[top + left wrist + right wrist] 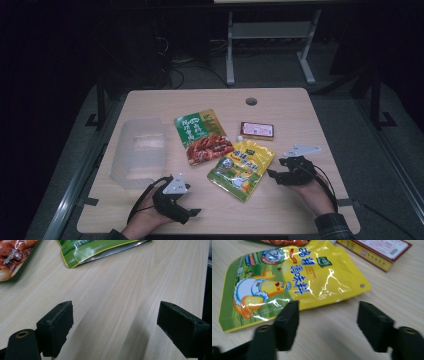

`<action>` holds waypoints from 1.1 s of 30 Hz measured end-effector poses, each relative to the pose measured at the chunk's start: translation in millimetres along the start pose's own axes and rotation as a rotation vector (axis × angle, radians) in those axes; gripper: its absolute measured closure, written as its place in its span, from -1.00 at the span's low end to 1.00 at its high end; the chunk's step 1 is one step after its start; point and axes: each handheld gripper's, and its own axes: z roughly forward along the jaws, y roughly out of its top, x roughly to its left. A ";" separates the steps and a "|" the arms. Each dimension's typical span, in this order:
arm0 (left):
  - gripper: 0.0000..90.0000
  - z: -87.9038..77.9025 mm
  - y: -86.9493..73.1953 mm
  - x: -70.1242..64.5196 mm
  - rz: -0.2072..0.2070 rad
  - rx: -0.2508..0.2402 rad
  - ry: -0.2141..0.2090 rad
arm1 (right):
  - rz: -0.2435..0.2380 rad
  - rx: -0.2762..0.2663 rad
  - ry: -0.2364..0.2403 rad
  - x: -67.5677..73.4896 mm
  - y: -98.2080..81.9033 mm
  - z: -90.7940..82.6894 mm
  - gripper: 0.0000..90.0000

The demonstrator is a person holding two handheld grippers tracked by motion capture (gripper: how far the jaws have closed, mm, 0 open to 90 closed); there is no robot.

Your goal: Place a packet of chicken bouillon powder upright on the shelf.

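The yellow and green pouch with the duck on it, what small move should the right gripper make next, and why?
Probably ease the right gripper forward onto the near edge of the yellow and green duck-printed pouch. Its jaws stand open with bare wooden table between them, and the pouch's edge lies flat just ahead, untouched. The left gripper is open too, farther from it.

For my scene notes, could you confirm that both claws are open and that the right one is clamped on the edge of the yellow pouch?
Not quite. Both claws are open, but the right claw is not clamped on the yellow pouch. The right gripper view shows its jaws spread apart over bare table, with the pouch's edge just beyond them. The left claw is likewise open over bare wood.
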 end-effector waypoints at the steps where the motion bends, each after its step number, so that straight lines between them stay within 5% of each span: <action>1: -0.71 0.4 -0.3 0.2 -0.001 0.004 -0.002 | -0.005 -0.013 0.019 -0.6 6.9 2.2 0.12; 5: -0.71 0.7 -0.2 -0.5 -0.006 0.003 -0.003 | -0.013 -0.006 0.031 -1.5 17.7 8.7 0.33; 11: -0.71 0.3 -0.5 -0.6 -0.008 0.005 -0.005 | -0.033 -0.015 0.045 -6.4 43.3 28.6 0.91; 19: -0.70 0.3 -1.2 -1.4 -0.004 0.005 -0.005 | -0.084 -0.001 0.078 -1.1 59.4 56.2 0.99; 27: -0.70 -0.3 -1.6 -1.2 0.006 0.015 -0.008 | -0.173 0.062 0.182 30.2 63.0 85.4 0.99; 33: -0.70 0.3 -1.8 -2.5 -0.001 0.012 -0.008 | -0.212 0.082 0.195 40.6 59.7 92.4 1.00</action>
